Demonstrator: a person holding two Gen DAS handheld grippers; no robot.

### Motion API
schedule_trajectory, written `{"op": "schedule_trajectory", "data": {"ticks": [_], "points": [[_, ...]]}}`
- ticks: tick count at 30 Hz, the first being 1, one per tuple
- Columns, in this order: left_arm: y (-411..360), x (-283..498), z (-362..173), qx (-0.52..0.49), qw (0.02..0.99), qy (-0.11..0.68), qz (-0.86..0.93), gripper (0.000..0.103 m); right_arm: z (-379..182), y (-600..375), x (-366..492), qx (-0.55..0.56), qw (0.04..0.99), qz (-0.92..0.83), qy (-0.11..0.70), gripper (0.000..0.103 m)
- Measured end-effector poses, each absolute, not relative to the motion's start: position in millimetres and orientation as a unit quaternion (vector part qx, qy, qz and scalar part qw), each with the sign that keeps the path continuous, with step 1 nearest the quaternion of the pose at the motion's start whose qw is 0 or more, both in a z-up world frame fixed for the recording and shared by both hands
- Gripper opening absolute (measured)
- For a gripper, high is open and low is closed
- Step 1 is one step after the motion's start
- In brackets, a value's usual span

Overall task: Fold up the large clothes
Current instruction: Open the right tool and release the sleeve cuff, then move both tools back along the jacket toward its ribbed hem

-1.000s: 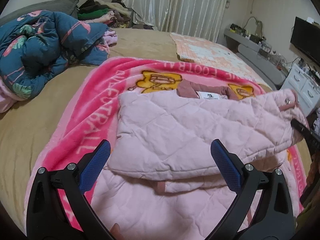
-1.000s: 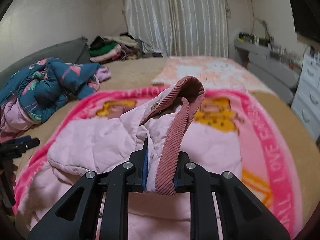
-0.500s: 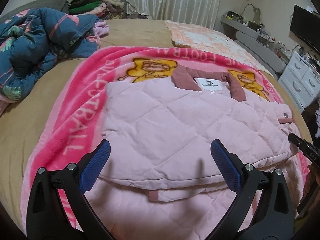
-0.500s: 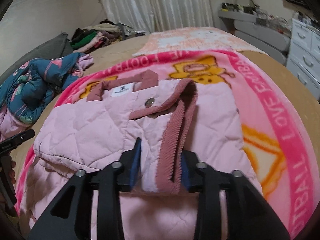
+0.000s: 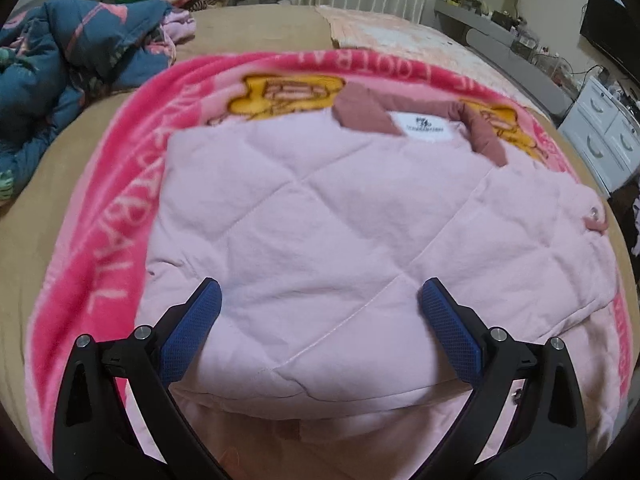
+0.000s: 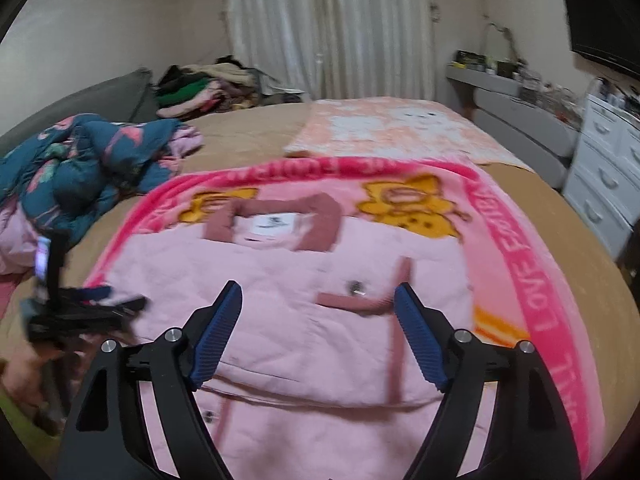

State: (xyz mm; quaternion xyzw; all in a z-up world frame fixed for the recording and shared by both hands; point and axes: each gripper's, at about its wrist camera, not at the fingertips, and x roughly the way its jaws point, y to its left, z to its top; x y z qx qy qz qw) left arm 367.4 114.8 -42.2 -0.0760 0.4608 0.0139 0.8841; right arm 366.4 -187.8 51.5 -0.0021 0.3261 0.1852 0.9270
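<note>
A pale pink quilted jacket (image 5: 320, 220) with a dusty-rose collar (image 5: 360, 114) lies folded on a pink blanket; it also shows in the right wrist view (image 6: 288, 280). Its sleeve with a corduroy cuff (image 6: 360, 302) lies across the jacket. My left gripper (image 5: 320, 312) is open and empty, just above the jacket's near fold. My right gripper (image 6: 318, 312) is open and empty, above the jacket near the cuff. The left gripper shows at the left of the right wrist view (image 6: 84, 308).
The pink blanket (image 5: 104, 216) covers a tan bed (image 6: 248, 136). A blue flamingo-print quilt (image 5: 72, 52) is heaped at the left, with a clothes pile (image 6: 200, 88) behind. A peach blanket (image 6: 392, 128) lies at the back. White drawers (image 6: 608, 184) stand at the right.
My right gripper has opened and let go of the sleeve cuff, which now lies flat on the jacket. My left gripper has moved closer over the jacket.
</note>
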Motion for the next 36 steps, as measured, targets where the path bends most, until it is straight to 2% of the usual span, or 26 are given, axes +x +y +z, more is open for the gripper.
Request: {"op": "schedule_trajectory", "data": {"ticks": [8,15,21,30,35,36], "points": [[123.9,366.4,-57.3,-0.1,0.881,0.463,0.0,0.095,37.3,-131.8,390.7,-0.035,0.907,0.218,0.359,0.08],[123.6,365.6,-59.7,-0.098,0.882,0.46,-0.002,0.095,-35.6,-108.2,432.1,-0.088,0.865,0.178,0.461,0.08],[120.3,367.5,-62.7,-0.09,0.884,0.459,0.001,0.095,-61.3,-109.6,433.6,-0.088,0.865,0.173,0.462,0.08],[118.8,364.6,-54.6,-0.086,0.885,0.458,0.012,0.095,-50.3,-116.1,431.3,-0.051,0.867,0.171,0.466,0.082],[119.3,354.7,-44.0,-0.102,0.887,0.45,0.014,0.094,-27.1,-134.5,418.3,0.031,0.865,0.197,0.46,0.095],[118.4,353.0,-42.2,-0.102,0.887,0.45,0.015,0.094,-22.3,-136.0,415.8,0.041,0.865,0.203,0.458,0.095]]}}
